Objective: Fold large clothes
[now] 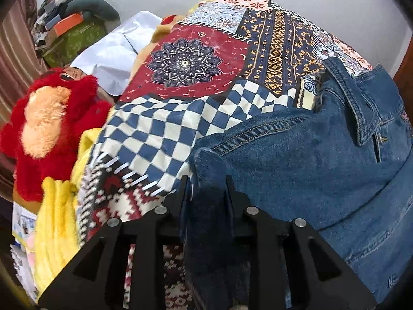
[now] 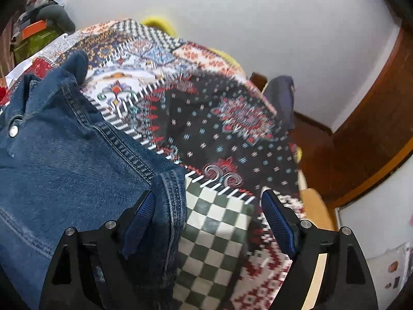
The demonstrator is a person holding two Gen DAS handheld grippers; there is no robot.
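Note:
A blue denim jacket (image 1: 309, 160) lies on a patchwork bedspread (image 1: 185, 64). My left gripper (image 1: 206, 180) is shut on a fold of the denim jacket at its left edge; dark denim fills the gap between the fingers. In the right wrist view the denim jacket (image 2: 64, 160) lies at the left, its cuff (image 2: 170, 201) beside the left finger. My right gripper (image 2: 206, 204) is open, jaws wide apart over the checkered part of the bedspread (image 2: 219, 222), with the cuff just inside the left pad (image 2: 142, 219).
A red plush toy (image 1: 44, 129) and a yellow blanket (image 1: 56, 219) lie left of the bed. A white cloth (image 1: 116, 54) and a cluttered green box (image 1: 74, 38) are at the back left. A brown wooden door (image 2: 374, 129) stands at the right, white wall behind.

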